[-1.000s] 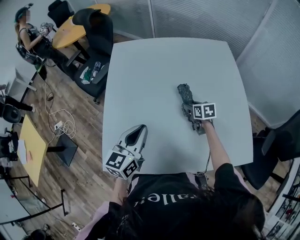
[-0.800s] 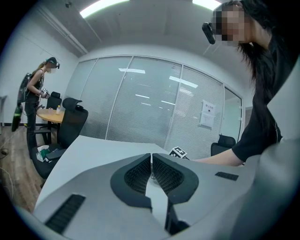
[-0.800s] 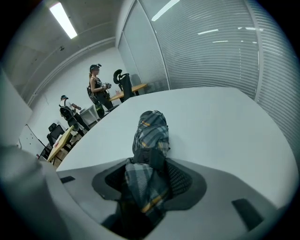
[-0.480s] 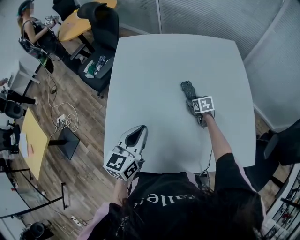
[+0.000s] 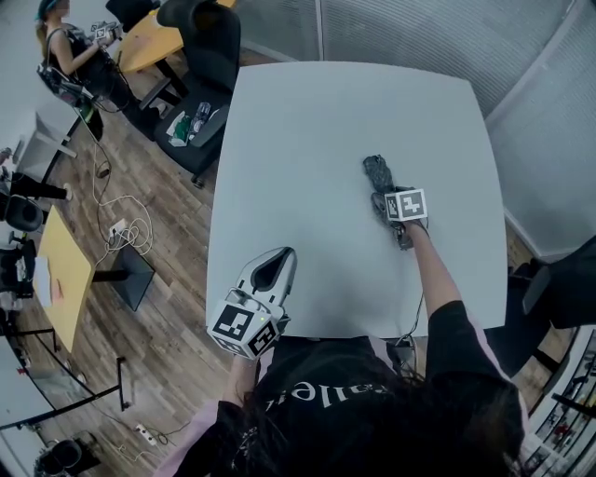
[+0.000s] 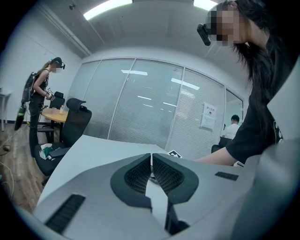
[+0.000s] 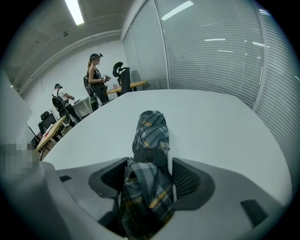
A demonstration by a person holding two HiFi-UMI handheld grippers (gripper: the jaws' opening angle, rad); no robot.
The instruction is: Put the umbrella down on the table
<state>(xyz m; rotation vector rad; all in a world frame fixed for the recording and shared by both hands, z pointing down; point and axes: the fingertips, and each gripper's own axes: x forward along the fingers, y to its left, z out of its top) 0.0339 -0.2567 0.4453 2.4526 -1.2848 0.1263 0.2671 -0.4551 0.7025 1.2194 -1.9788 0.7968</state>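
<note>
A folded grey plaid umbrella (image 5: 375,171) lies on the white table (image 5: 317,112) right of centre, its tip pointing away from me. My right gripper (image 5: 383,197) sits over its near end. In the right gripper view the umbrella (image 7: 151,133) runs out between the jaws of the right gripper (image 7: 150,165). The jaws are opening, and a thin gap shows beside the right pad (image 7: 186,177). My left gripper (image 5: 277,255) hovers at the table's near left edge, empty, pads together (image 6: 151,158).
A black office chair (image 5: 199,42) and a yellow table (image 5: 147,48) stand beyond the table's far left corner. A person (image 5: 67,63) stands there too. Cables (image 5: 119,233) lie on the wood floor at left. Glass walls with blinds (image 5: 419,28) close the far side.
My right gripper came down a little with the umbrella onto the table and has stayed there. The left gripper has kept still.
</note>
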